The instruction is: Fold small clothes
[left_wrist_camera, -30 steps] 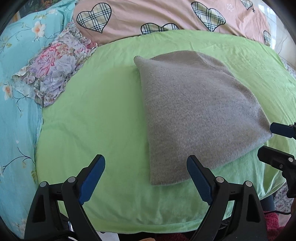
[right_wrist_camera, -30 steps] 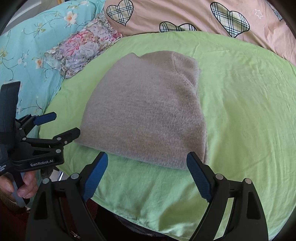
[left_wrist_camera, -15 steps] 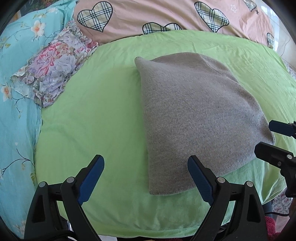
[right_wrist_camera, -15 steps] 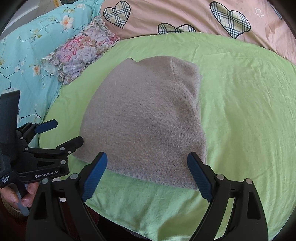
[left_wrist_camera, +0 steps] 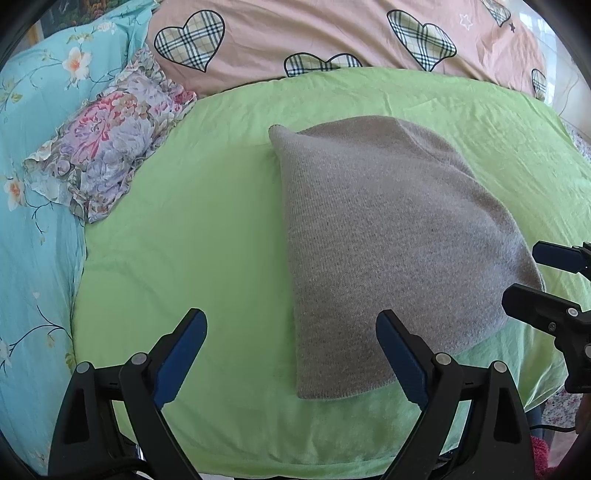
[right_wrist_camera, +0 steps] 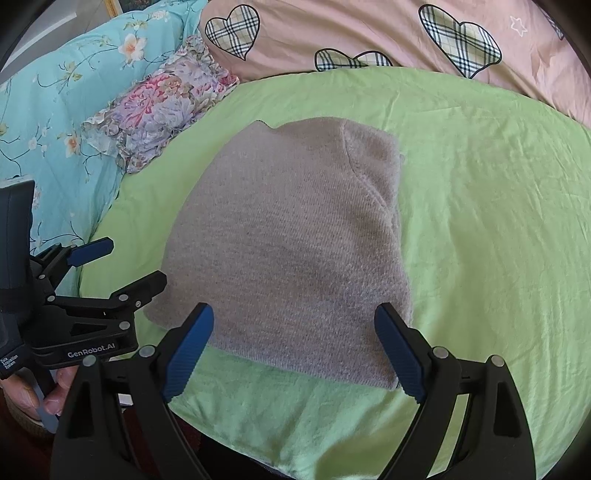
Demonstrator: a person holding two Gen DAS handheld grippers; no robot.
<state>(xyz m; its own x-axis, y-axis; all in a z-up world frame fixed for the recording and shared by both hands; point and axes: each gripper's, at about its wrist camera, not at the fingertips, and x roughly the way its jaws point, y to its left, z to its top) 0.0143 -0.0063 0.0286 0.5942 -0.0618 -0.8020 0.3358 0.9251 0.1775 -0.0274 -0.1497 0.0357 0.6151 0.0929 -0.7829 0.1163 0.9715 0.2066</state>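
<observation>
Since the earlier frame, both grippers have eased slightly nearer the grey knit garment (left_wrist_camera: 384, 240); nothing else has shifted. At far left, blue floral bedding (left_wrist_camera: 33, 184) carries a small flowered pillow (left_wrist_camera: 107, 155). Left gripper (left_wrist_camera: 291, 354) hovers wide open and empty over the garment's near left corner. Garment lies flat, folded, on the green cloth (left_wrist_camera: 184, 240). Right gripper (right_wrist_camera: 295, 350) stands wide open, empty, above the near hem. Pink heart-print bedding (right_wrist_camera: 369, 33) lies behind.
</observation>
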